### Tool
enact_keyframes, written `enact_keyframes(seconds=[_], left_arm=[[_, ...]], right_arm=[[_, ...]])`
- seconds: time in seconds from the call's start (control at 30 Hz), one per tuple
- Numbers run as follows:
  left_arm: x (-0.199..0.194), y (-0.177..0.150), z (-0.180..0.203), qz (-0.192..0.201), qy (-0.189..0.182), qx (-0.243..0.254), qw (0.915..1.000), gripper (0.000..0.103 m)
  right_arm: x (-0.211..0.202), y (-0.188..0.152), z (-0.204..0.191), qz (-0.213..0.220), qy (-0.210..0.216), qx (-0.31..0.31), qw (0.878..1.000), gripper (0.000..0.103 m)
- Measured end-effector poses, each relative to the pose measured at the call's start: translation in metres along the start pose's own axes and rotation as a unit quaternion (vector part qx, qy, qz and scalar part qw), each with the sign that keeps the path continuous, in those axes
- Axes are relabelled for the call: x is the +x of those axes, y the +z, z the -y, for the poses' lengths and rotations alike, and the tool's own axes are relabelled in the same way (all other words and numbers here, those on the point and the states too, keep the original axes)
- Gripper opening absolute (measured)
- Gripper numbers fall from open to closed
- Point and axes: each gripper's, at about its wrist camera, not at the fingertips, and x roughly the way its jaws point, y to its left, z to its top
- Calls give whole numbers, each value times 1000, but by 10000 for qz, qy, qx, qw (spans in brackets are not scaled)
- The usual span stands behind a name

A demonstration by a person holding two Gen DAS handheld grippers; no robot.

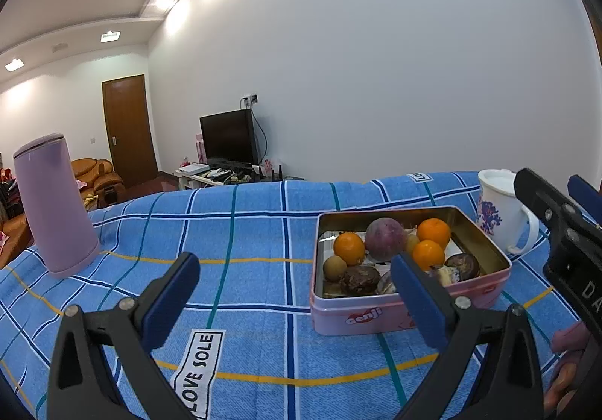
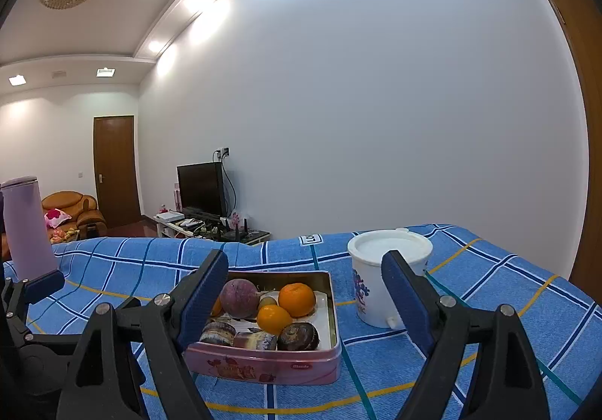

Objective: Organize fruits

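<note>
A pink tin [image 1: 376,318] stands on the blue checked cloth. It holds three oranges [image 1: 349,248], a round purple fruit [image 1: 385,238], small brown-green fruits [image 1: 334,267] and chocolate cakes [image 1: 359,280]. My left gripper [image 1: 295,269] is open and empty, low over the cloth just left of and before the tin. In the right wrist view the tin [image 2: 263,363] lies between and beyond the fingers of my right gripper [image 2: 304,269], which is open and holds nothing. The purple fruit [image 2: 239,297] and an orange [image 2: 297,299] show clearly there.
A white mug [image 2: 376,269] with a lid stands right of the tin, close to the right finger. A tall lilac flask [image 1: 52,205] stands at the cloth's far left. A hand [image 1: 568,344] shows at the right edge. The table's far edge lies just behind the mug.
</note>
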Motion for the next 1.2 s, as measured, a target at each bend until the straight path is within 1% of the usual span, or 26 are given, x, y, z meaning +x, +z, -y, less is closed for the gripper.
enact_keyframes(seconds=[1.2], left_arm=[[3,0,-8,-129,139,-125,9997,103]], right_arm=[[-3,1,0,-9,10,6,10000,85]])
